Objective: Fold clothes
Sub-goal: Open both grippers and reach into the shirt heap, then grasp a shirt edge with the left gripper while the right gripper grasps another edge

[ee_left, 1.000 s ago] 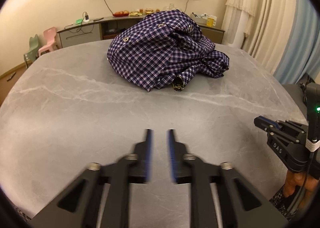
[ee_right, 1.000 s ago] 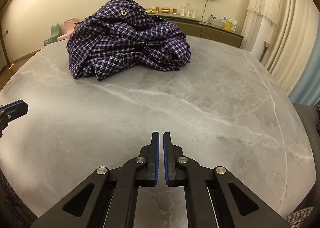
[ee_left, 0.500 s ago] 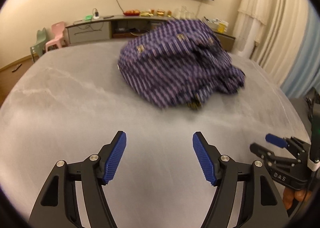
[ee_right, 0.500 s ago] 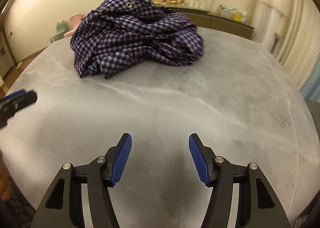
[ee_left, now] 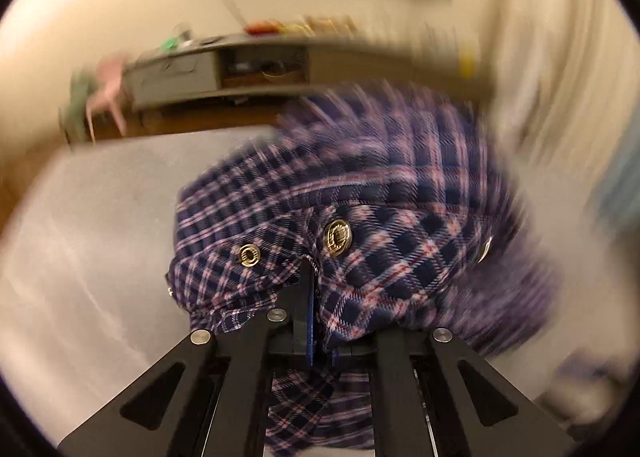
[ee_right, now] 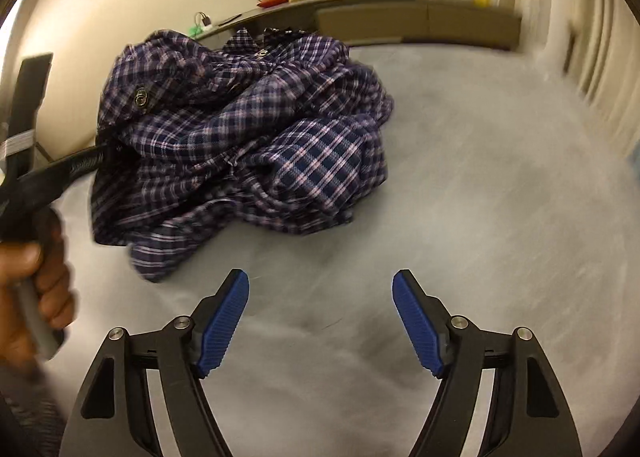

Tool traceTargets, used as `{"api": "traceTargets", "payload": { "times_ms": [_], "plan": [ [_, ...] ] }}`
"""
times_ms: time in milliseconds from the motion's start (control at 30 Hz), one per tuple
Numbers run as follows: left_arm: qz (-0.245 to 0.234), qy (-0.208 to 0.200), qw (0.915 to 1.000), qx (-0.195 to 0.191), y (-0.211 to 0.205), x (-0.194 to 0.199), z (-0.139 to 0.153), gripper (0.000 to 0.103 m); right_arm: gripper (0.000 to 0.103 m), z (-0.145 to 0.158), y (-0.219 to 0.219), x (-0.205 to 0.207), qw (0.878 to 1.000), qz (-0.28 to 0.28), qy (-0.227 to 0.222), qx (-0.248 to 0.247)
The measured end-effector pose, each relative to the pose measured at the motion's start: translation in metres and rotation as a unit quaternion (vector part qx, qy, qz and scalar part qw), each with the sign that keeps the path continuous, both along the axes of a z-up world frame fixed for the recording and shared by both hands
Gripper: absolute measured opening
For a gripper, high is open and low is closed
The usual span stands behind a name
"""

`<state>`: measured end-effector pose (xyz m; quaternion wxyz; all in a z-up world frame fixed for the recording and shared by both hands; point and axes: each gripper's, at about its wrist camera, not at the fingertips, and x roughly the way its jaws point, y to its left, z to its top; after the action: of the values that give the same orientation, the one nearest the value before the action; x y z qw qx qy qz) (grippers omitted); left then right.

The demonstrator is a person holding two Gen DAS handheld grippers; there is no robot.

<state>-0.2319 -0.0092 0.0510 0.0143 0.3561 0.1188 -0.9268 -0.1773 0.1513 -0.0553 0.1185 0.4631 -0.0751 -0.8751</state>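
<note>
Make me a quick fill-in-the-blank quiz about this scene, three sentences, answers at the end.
1. The plaid shirt lies in a ____ heap, not folded.
2. The left gripper has its jaws shut on the ____.
3. The right gripper hovers over the bare grey table, holding ____.

Answers: crumpled; shirt; nothing

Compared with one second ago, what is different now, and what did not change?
The left gripper went forward to the plaid shirt and shut on its fabric. The right gripper, shut before, moved closer; its jaws are opening, with nothing between them. The shirt remains a crumpled heap on the grey table.
</note>
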Motion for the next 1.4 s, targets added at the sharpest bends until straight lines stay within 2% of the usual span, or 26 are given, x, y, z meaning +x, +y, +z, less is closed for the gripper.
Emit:
{"api": "traceTargets", "payload": {
  "times_ms": [33, 100, 133, 167, 233, 267, 333, 467, 500, 533, 600, 733, 767, 800, 833, 867, 933, 967, 1033, 1100, 1133, 1200, 1233, 1267, 1333, 1400],
  "plan": [
    [0.033, 0.036, 0.9980, 0.041, -0.025, 0.024, 0.019, 0.005, 0.076, 0.006, 0.005, 0.002, 1.000, 0.000, 0.005, -0.014],
    [0.100, 0.061, 0.9876, 0.104, -0.078, 0.070, 0.029, 0.005, 0.076, 0.019, 0.014, 0.007, 0.999, -0.001, 0.014, -0.041],
    [0.142, 0.041, 0.9827, 0.111, -0.106, 0.086, 0.019, 0.005, 0.076, 0.025, 0.018, 0.009, 0.999, 0.000, 0.020, -0.050],
    [0.161, -0.003, 0.9815, 0.104, -0.126, 0.090, -0.002, 0.005, 0.076, 0.029, 0.019, 0.011, 0.999, 0.000, 0.030, -0.044],
    [0.127, -0.106, 0.9832, 0.077, -0.140, 0.091, -0.041, 0.005, 0.076, 0.030, 0.017, 0.010, 0.999, 0.003, 0.033, -0.033],
    [0.111, -0.118, 0.9855, 0.051, -0.138, 0.098, -0.045, 0.006, 0.076, 0.027, 0.016, 0.010, 0.999, 0.006, 0.027, -0.036],
    [0.091, -0.111, 0.9897, -0.001, -0.133, 0.114, -0.041, 0.012, 0.076, 0.021, 0.011, 0.008, 0.999, 0.012, 0.017, -0.040],
    [0.082, -0.047, 0.9942, -0.051, -0.132, 0.139, -0.013, 0.044, 0.076, 0.018, -0.006, 0.006, 0.999, 0.024, 0.017, -0.040],
    [0.083, -0.027, 0.9947, -0.053, -0.133, 0.144, -0.010, 0.052, 0.076, 0.021, -0.014, 0.002, 0.999, 0.028, 0.024, -0.038],
    [0.083, -0.009, 0.9949, -0.056, -0.134, 0.149, -0.007, 0.054, 0.076, 0.023, -0.023, -0.003, 0.998, 0.032, 0.033, -0.035],
    [0.073, 0.002, 0.9963, -0.044, -0.139, 0.159, -0.016, 0.056, 0.076, 0.025, -0.039, -0.013, 0.998, 0.037, 0.046, -0.032],
    [0.057, -0.015, 0.9982, 0.001, -0.159, 0.156, -0.027, 0.056, 0.077, 0.012, -0.066, -0.039, 0.998, 0.053, 0.039, -0.016],
    [0.055, -0.013, 0.9983, 0.015, -0.162, 0.157, -0.025, 0.056, 0.069, 0.004, -0.073, -0.049, 0.998, 0.057, 0.030, 0.000],
    [0.053, -0.010, 0.9981, 0.029, -0.165, 0.157, -0.023, 0.056, 0.052, -0.004, -0.078, -0.059, 0.998, 0.063, 0.013, 0.010],
    [0.058, -0.001, 0.9975, 0.040, -0.170, 0.161, -0.016, 0.055, 0.010, -0.009, -0.083, -0.065, 0.998, 0.067, 0.003, 0.017],
    [0.062, 0.008, 0.9968, 0.050, -0.176, 0.164, -0.008, 0.056, 0.009, -0.002, -0.086, -0.064, 0.998, 0.066, 0.008, 0.013],
    [0.075, 0.031, 0.9941, 0.071, -0.190, 0.175, 0.007, 0.056, 0.008, 0.017, -0.095, -0.054, 0.997, 0.072, 0.024, -0.002],
    [0.080, 0.042, 0.9929, 0.077, -0.196, 0.179, 0.013, 0.056, 0.008, 0.045, -0.105, -0.027, 0.993, 0.103, 0.052, -0.036],
    [0.090, 0.062, 0.9901, 0.088, -0.208, 0.188, 0.024, 0.061, 0.008, 0.095, -0.128, 0.027, 0.976, 0.168, 0.098, -0.094],
    [0.099, 0.082, 0.9868, 0.099, -0.220, 0.196, 0.036, 0.064, 0.008, 0.104, -0.165, 0.083, 0.956, 0.257, 0.088, -0.108],
    [0.088, 0.076, 0.9880, 0.102, -0.217, 0.195, 0.034, 0.064, 0.008, 0.105, -0.182, 0.108, 0.945, 0.298, 0.081, -0.108],
    [0.060, 0.062, 0.9909, 0.104, -0.208, 0.191, 0.031, 0.064, 0.016, 0.079, -0.200, 0.130, 0.935, 0.342, 0.058, -0.074],
    [0.043, 0.054, 0.9923, 0.103, -0.201, 0.189, 0.028, 0.064, 0.030, 0.066, -0.201, 0.133, 0.935, 0.345, 0.046, -0.064],
    [0.022, 0.045, 0.9942, 0.096, -0.190, 0.186, 0.026, 0.064, 0.043, 0.059, -0.189, 0.129, 0.944, 0.320, 0.035, -0.068],
    [-0.033, 0.031, 0.9966, 0.069, -0.166, 0.183, 0.024, 0.064, 0.044, 0.050, -0.163, 0.120, 0.960, 0.269, 0.016, -0.079],
    [-0.084, 0.024, 0.9954, 0.041, -0.144, 0.178, 0.025, 0.067, 0.045, 0.065, -0.121, 0.109, 0.968, 0.221, 0.025, -0.120]
  ]
}}
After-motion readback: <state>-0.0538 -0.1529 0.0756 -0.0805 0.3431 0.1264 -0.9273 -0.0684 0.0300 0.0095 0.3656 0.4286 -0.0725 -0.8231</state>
